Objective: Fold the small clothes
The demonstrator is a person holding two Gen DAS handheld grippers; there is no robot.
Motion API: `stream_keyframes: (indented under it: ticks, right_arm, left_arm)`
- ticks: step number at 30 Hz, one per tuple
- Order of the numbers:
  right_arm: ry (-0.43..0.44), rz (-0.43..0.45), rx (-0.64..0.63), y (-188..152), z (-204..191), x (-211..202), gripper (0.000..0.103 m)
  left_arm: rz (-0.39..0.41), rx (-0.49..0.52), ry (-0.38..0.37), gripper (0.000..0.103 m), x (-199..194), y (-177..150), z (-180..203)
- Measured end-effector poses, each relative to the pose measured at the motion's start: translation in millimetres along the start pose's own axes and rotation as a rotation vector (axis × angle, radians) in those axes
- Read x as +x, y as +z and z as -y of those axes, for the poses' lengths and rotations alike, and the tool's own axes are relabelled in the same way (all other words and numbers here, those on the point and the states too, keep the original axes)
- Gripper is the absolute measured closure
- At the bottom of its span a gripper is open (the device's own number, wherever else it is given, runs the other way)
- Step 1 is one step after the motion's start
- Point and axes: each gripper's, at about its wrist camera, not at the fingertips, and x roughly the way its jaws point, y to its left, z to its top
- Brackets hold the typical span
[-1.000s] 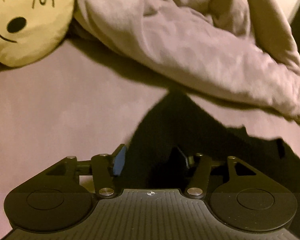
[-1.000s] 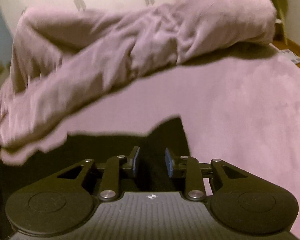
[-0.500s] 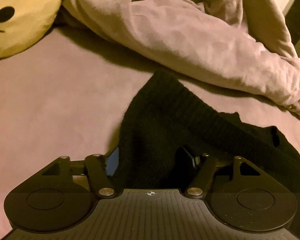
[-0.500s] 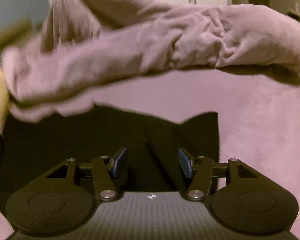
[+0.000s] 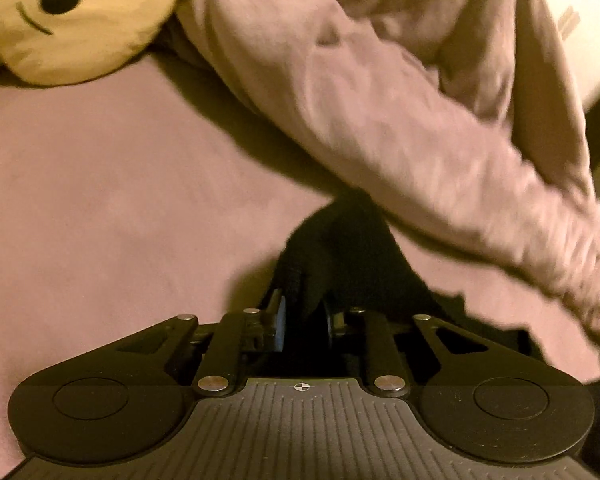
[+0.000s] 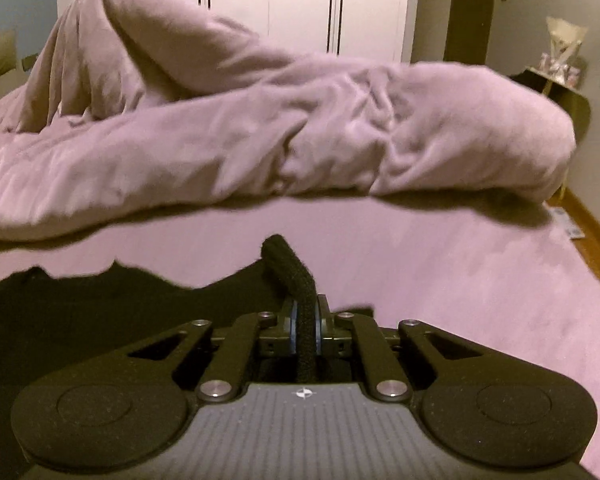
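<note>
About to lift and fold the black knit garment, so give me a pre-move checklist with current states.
1. Left tongs shut on the black knit garment: ok, jaws have just closed on a bunched fold.
2. Right tongs shut on the garment: ok, jaws have just closed, a knit edge stands up between the pads.
3. Garment free of the crumpled mauve duvet: cannot tell, the duvet's edge lies very close to it.
4. Flat mauve bedsheet bare for the fold: ok.
5. Yellow plush toy with a stitched face out of the way: ok.
6. Garment's full outline visible: not ok.

Black tool (image 6: pixel 305 326), blue pads, silver screws
</note>
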Motion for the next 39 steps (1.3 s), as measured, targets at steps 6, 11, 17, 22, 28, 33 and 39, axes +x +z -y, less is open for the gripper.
stream_keyframes:
  ticks: [6,11,17,22,28,33,39]
  right_arm:
    - [-0.085,-0.017,-0.021,-7.8,-4.6,13.9,0.080]
    - [-0.059,-0.010,0.056,-23.5,-7.0,-19.2,0.072]
    - [0.286,-0.082,0.068,-79.8,-77.4,-80.0,0.066]
    - [0.537,-0.213,0.210,-129.8,-136.7,-76.4,0.072]
    - [0.502,-0.264,0.451,-160.1,-131.9,-34.7,0.103]
    - [0.487,-0.255,0.614,-161.2,-102.5,-32.5,0.103]
    - [0.446,-0.230,0.667,-169.0,-101.9,-34.6,0.103]
  left_arm:
    - [-0.004,0.048,0.082,0.069,8.1,-6.2,2.2]
    - [-0.014,0.048,0.067,0.043,-7.0,-14.2,-7.6]
    - [-0.105,0.041,-0.002,0.017,-26.2,-45.9,-24.1]
    - [-0.215,0.037,0.007,0.013,-20.5,-72.3,-39.3]
    - [-0.253,0.008,-0.069,0.012,-21.4,-73.2,-50.6]
    - [-0.308,-0.025,-0.145,0.013,-13.7,-68.5,-54.4]
    - [-0.336,0.021,-0.143,0.016,-4.6,-64.8,-49.7]
